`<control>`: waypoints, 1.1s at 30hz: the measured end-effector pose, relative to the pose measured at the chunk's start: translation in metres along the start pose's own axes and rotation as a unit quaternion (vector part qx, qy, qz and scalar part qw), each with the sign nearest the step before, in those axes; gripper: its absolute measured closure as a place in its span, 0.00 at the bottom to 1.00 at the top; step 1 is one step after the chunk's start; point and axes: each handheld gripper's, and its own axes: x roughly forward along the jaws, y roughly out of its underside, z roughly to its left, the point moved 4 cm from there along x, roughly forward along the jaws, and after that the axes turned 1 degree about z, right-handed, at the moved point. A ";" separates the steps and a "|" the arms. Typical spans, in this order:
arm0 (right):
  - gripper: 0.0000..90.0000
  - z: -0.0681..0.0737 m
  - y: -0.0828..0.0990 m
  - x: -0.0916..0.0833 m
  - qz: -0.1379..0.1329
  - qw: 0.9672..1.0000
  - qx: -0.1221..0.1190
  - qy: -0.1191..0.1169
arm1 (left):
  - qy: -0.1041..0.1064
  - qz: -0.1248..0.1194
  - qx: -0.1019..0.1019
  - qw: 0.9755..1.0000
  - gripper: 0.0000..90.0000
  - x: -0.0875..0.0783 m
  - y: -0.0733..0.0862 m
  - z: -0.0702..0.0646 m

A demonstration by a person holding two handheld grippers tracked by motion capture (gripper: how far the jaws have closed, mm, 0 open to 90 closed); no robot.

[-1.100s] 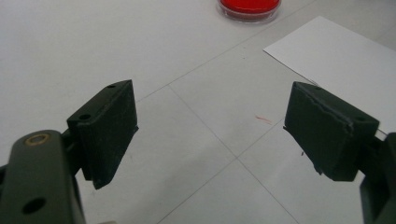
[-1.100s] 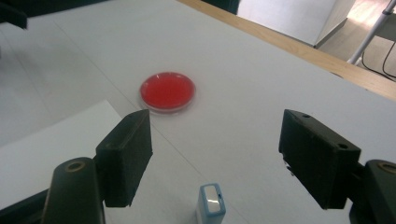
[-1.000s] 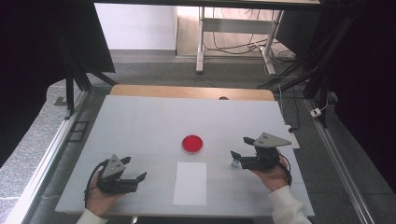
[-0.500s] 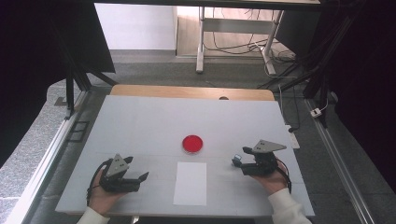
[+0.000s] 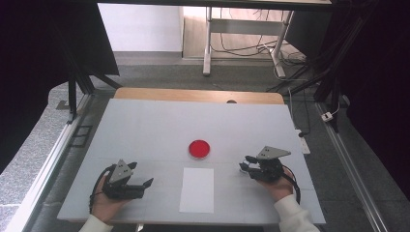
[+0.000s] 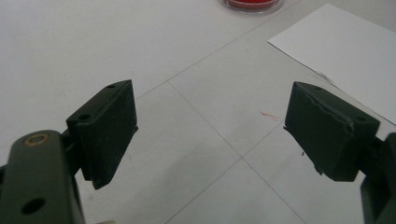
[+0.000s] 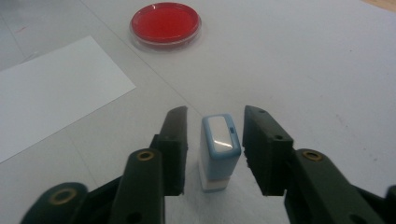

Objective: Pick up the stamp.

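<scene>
I am at a white desk (image 5: 145, 125) with a gripper in each hand. My right gripper (image 7: 212, 140) sits low over a small upright stamp (image 7: 218, 151), blue-topped with a white base, which stands on the desk toward my right side. Its jaws have just been closing and now flank the stamp, one on each side, with a thin gap showing at both faces, so I judge they are not yet pressing it. My left gripper (image 6: 210, 130) rests near the desk with its jaws wide apart and nothing between them. A white sheet of paper (image 5: 197, 189) lies between my hands, and a round red ink pad (image 5: 199, 149) sits just beyond it. I judge this is the grasping step. Next I should finish closing squarely on the stamp, then lift it straight up.
</scene>
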 end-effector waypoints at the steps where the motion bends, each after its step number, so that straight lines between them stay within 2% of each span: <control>1: 0.71 0.000 0.000 0.000 0.000 1.000 -0.001 0.000 | 0.000 0.000 0.000 1.000 0.19 0.000 0.000 0.000; 3: 0.80 0.001 -0.001 -0.001 -0.002 1.000 -0.004 0.003 | -0.001 0.000 0.000 1.000 0.18 0.000 0.000 0.000; 6: 0.84 0.000 -0.001 -0.001 -0.002 1.000 -0.004 -0.002 | -0.002 -0.001 -0.001 1.000 0.18 -0.001 0.001 0.001; 14: 0.84 0.002 -0.001 -0.002 -0.003 1.000 -0.009 -0.001 | -0.005 0.001 -0.001 1.000 0.18 0.000 0.001 0.001; 18: 0.84 0.003 -0.004 -0.005 -0.015 1.000 -0.011 0.002 | -0.007 0.002 0.000 1.000 0.18 0.000 0.001 0.001; 21: 0.84 0.002 -0.007 -0.009 -0.034 0.999 -0.003 0.002 | -0.008 0.002 -0.001 1.000 0.18 -0.001 0.001 0.001; 33: 0.84 0.004 -0.014 -0.018 -0.068 0.998 0.010 -0.002 | -0.006 0.001 -0.001 1.000 0.19 0.000 0.001 0.002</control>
